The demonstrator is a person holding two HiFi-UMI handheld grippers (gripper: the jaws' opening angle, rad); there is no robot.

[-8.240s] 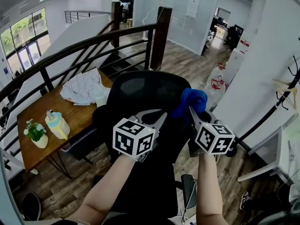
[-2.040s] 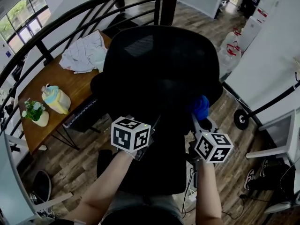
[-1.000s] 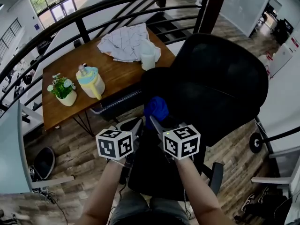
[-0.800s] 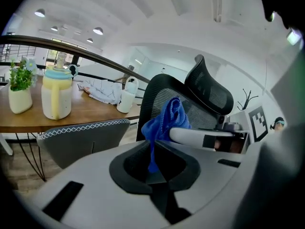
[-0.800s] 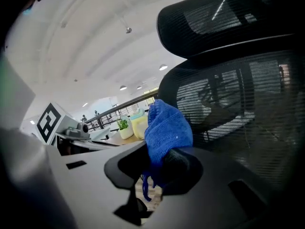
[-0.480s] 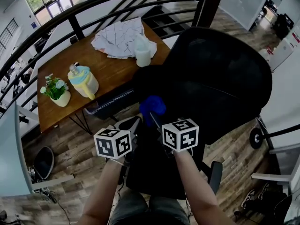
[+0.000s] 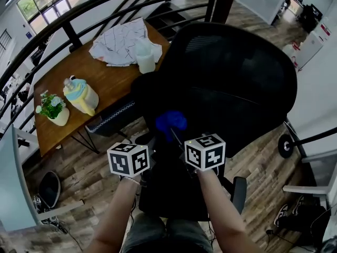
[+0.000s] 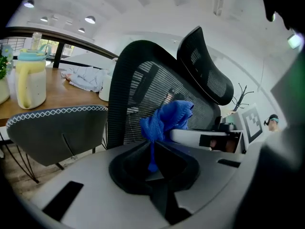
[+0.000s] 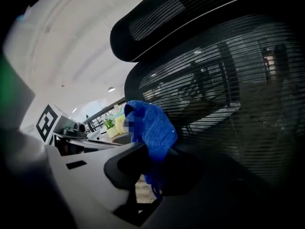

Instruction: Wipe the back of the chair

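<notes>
A black mesh office chair shows its back [image 7: 237, 78] in the head view, headrest at the top. A blue cloth [image 7: 171, 121] is bunched against the back's lower left edge. My right gripper [image 7: 172, 130] is shut on the cloth, and in the right gripper view the cloth [image 9: 152, 128] rises from its jaws [image 9: 155, 182] against the mesh [image 9: 228, 80]. My left gripper [image 7: 152, 138] is close beside it. In the left gripper view a strand of the cloth [image 8: 167, 118] runs down into its closed jaws [image 8: 153, 168], and the right gripper [image 8: 209, 138] reaches in from the right.
A wooden table [image 7: 73, 73] stands to the left, carrying a yellow jug [image 7: 80, 95], a potted plant [image 7: 52, 108], a white cup [image 7: 146, 61] and a checked cloth [image 7: 121, 38]. A black railing [image 7: 79, 17] curves behind. A dark seat [image 7: 113, 121] sits under the table. A wheel [image 7: 286, 145] is at right.
Over two seconds the right gripper carried the cloth from the chair back's right edge to its lower left edge. The left gripper closed in beside it. In the last half second both barely moved.
</notes>
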